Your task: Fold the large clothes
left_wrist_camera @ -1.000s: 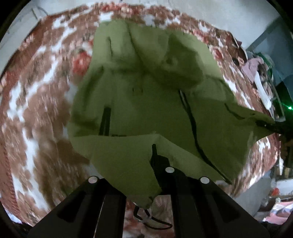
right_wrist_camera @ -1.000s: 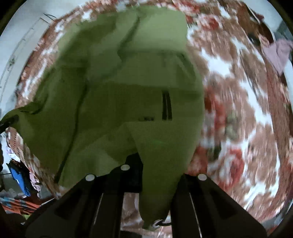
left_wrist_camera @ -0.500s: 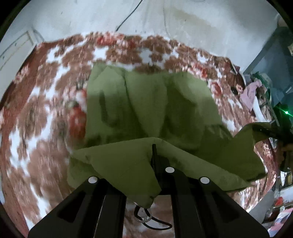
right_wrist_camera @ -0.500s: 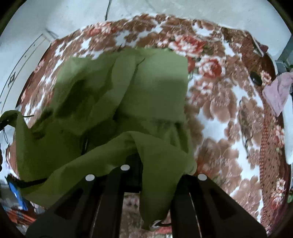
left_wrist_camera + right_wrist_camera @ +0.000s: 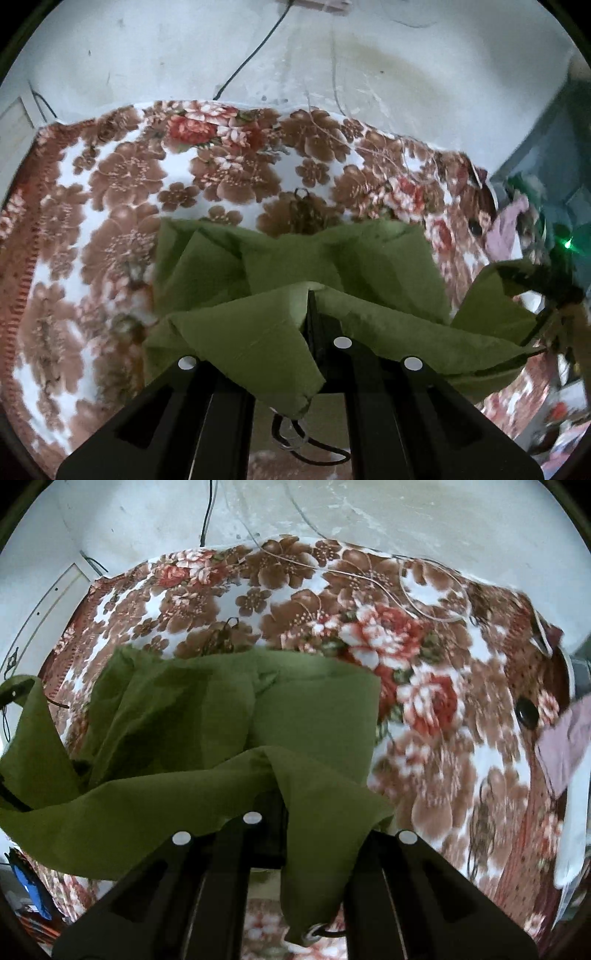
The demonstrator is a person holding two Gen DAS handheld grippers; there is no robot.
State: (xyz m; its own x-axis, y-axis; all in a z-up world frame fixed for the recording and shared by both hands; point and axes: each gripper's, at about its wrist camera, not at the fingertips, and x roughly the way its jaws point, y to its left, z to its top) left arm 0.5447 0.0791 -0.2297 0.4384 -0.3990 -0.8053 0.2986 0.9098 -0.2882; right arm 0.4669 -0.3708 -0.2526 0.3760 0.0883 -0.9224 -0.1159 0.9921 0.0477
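**Green garment held up over the floral blanket**

Both tongs are clamped on cloth — the left tongs (image 5: 309, 295) pinch one edge of the olive-green garment (image 5: 295, 258), the right tongs (image 5: 275, 771) another. The held hem drapes over the black fingers, while the rest lies bunched on the floral blanket (image 5: 122, 173) — near its middle, below the pale wall (image 5: 369, 55).
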